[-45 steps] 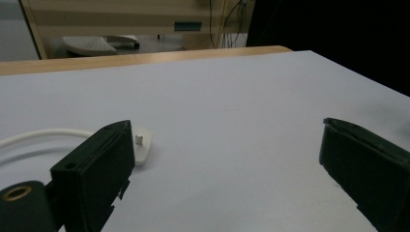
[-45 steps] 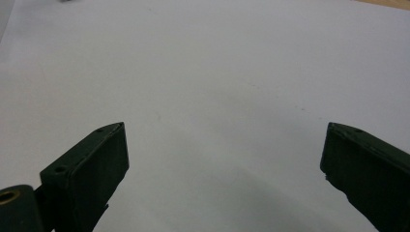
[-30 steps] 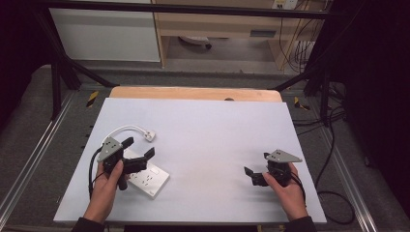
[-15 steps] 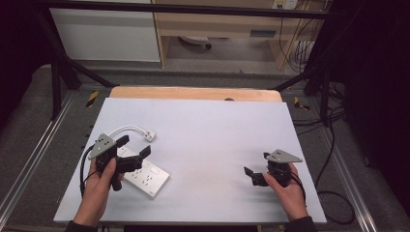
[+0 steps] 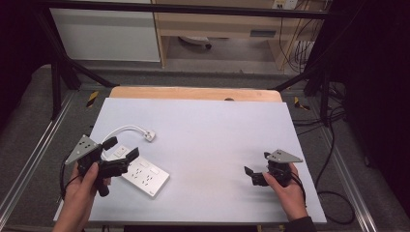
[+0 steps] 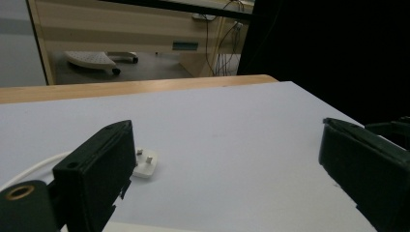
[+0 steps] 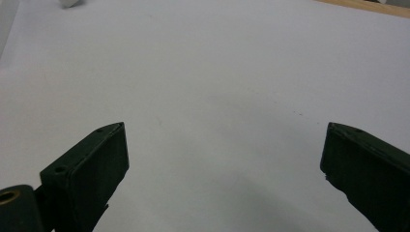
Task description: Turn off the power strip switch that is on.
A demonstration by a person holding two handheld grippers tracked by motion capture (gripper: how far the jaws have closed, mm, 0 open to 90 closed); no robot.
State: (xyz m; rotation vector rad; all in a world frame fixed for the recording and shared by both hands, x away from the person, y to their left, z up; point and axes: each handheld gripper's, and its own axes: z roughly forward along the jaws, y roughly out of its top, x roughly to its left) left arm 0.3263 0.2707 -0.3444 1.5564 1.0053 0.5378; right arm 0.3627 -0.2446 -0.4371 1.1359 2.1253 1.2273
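Note:
A white extension socket block (image 5: 145, 175) lies flat near the table's front left. Behind it lies a white plug (image 5: 150, 135) on its back, pins up, with a white cable (image 5: 123, 129) curving left. My left gripper (image 5: 121, 148) hovers at the block's left end, open and holding nothing. In the left gripper view the plug (image 6: 145, 162) lies just right of the left jaw, and the gripper (image 6: 225, 130) stands wide open. My right gripper (image 5: 257, 164) is at the front right, open over bare table. It (image 7: 225, 130) holds nothing in the right gripper view either.
The white table top (image 5: 208, 130) ends in a wooden strip (image 5: 193, 93) at the far edge. Black frame bars and metal rails run along both sides. Cables hang on the floor at the right (image 5: 333, 193).
My left gripper has drifted a little to the left, off the middle of the socket block. The right gripper, plug and block have stayed put.

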